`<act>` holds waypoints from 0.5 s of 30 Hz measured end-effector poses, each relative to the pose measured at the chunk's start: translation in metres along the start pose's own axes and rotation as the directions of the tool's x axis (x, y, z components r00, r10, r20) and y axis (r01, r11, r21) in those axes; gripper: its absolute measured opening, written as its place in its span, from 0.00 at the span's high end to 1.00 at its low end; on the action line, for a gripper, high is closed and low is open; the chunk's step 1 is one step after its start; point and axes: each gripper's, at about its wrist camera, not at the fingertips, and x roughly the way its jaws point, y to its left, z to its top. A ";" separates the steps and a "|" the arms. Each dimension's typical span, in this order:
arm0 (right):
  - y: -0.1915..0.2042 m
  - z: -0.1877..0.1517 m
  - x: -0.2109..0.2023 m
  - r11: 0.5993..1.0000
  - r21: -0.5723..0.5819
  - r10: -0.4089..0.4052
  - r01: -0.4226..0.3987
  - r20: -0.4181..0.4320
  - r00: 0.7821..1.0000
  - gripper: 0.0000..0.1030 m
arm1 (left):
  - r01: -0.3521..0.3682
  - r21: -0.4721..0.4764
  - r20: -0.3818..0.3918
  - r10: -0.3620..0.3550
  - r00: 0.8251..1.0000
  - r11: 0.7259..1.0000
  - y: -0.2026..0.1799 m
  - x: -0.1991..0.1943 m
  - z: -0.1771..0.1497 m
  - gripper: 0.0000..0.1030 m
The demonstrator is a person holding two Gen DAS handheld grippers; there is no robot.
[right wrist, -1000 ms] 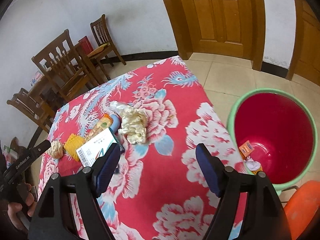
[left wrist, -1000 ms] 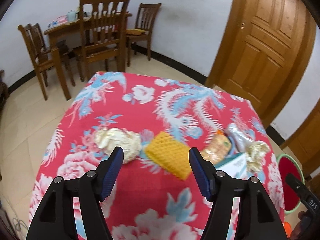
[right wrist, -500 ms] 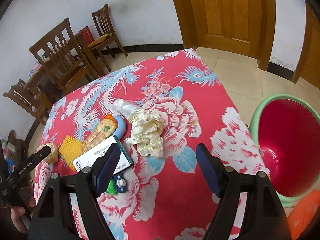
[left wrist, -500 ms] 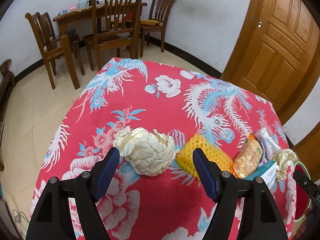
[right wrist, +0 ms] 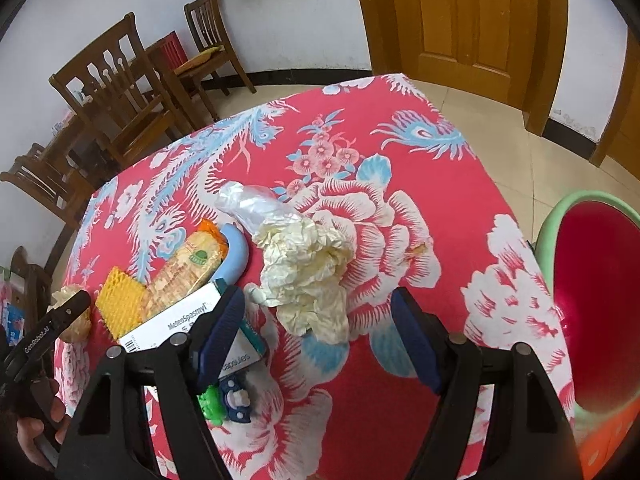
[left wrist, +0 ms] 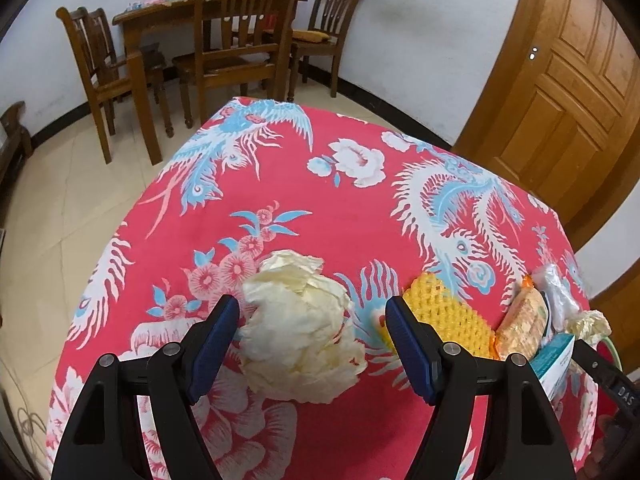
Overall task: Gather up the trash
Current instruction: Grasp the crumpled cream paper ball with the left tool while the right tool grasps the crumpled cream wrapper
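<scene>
Now: L gripper (left wrist: 312, 334) spread round crumpled cream paper wad (left wrist: 300, 328); R gripper (right wrist: 318, 332) closing, nothing pinched.

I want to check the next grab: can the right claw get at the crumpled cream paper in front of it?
Probably yes. The right claw is closing but not yet pressing the crumpled cream paper, which lies between its fingers; only the white medicine box crowds one finger.

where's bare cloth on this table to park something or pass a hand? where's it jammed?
Free: the far half of the tablecloth, beyond the crumpled paper ball; also the stretch between the second paper wad and the edge near the bin. Crowded: the row of yellow foam net, snack packet, medicine box and plastic wrap.
</scene>
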 end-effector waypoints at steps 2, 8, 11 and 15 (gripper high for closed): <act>0.000 0.000 0.003 1.000 -0.005 0.005 -0.005 -0.005 1.000 0.36 | 0.005 0.002 -0.001 -0.005 1.000 1.000 0.000 0.001 0.000 0.25; 0.000 0.000 0.008 1.000 -0.016 0.009 -0.009 -0.006 1.000 0.54 | 0.020 -0.001 -0.013 -0.020 1.000 1.000 0.001 0.005 -0.001 0.47; -0.001 0.000 0.009 1.000 -0.017 0.005 -0.005 -0.005 1.000 0.62 | 0.023 -0.008 -0.013 -0.023 1.000 1.000 0.002 0.005 -0.002 0.55; -0.002 -0.001 0.005 1.000 -0.013 0.006 -0.006 0.007 1.000 0.68 | 0.035 -0.007 -0.009 -0.035 0.999 0.999 0.003 0.002 -0.002 0.58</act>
